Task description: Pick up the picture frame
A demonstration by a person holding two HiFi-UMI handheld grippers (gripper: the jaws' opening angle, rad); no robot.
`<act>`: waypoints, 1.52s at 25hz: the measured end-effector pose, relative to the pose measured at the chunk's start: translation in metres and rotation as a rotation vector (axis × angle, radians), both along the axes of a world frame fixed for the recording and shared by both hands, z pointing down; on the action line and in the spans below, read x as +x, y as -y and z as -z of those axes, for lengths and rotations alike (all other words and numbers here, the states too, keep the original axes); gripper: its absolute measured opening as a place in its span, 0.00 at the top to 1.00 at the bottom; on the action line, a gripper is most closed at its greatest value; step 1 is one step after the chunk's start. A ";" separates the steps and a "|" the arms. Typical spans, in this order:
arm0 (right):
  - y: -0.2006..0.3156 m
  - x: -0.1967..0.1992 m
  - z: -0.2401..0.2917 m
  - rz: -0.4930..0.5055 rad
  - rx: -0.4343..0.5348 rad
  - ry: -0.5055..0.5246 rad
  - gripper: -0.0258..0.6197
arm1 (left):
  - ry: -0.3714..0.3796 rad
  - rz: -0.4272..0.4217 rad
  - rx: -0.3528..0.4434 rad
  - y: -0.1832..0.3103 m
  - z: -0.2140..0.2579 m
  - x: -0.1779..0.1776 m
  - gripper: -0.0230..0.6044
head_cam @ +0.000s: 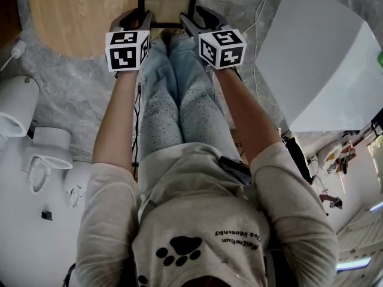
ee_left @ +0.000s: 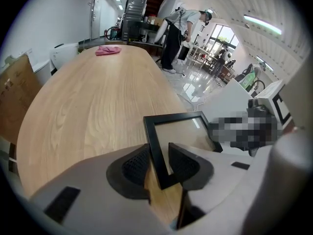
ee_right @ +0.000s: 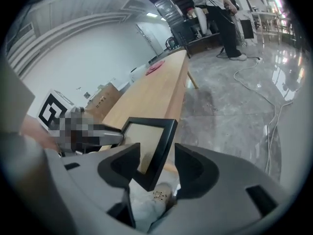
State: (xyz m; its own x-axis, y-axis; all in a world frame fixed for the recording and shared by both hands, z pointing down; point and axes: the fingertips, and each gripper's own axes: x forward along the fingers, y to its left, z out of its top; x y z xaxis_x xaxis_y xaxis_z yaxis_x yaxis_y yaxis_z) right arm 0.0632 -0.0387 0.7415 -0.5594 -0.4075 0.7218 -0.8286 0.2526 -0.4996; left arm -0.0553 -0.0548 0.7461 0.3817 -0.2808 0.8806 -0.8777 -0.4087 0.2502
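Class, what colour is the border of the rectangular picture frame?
Black, on the picture frame, clearest in the left gripper view.

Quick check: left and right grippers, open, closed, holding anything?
Left gripper: closed on one side edge of the picture frame, holding it.
Right gripper: open, jaws apart around the frame's other edge, not clamping it.

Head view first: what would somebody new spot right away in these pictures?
The black picture frame, at the near edge of the wooden table above the person's knees, catches the eye first. The left tongs pinch one side of it, and the right tongs stand open around the other side. Next come the black-and-white cubes on both tongs.
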 end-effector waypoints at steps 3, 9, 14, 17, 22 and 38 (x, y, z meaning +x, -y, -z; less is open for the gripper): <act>-0.003 -0.004 -0.008 0.017 -0.032 0.032 0.59 | -0.005 -0.014 -0.004 0.000 0.000 0.004 0.76; -0.009 -0.003 -0.018 -0.011 -0.096 0.110 0.57 | -0.023 -0.033 0.001 -0.002 0.001 0.010 0.76; -0.007 -0.005 -0.015 -0.087 -0.143 0.205 0.57 | -0.039 -0.038 0.002 -0.004 0.001 0.017 0.76; -0.006 -0.004 -0.010 -0.131 -0.170 0.254 0.63 | -0.038 -0.035 0.001 -0.004 0.001 0.015 0.76; -0.009 -0.005 0.006 -0.095 -0.187 0.299 0.72 | -0.045 -0.027 -0.012 -0.004 0.002 0.013 0.76; -0.016 -0.018 0.049 -0.122 -0.204 0.324 0.85 | -0.061 -0.040 -0.006 -0.007 0.015 0.011 0.76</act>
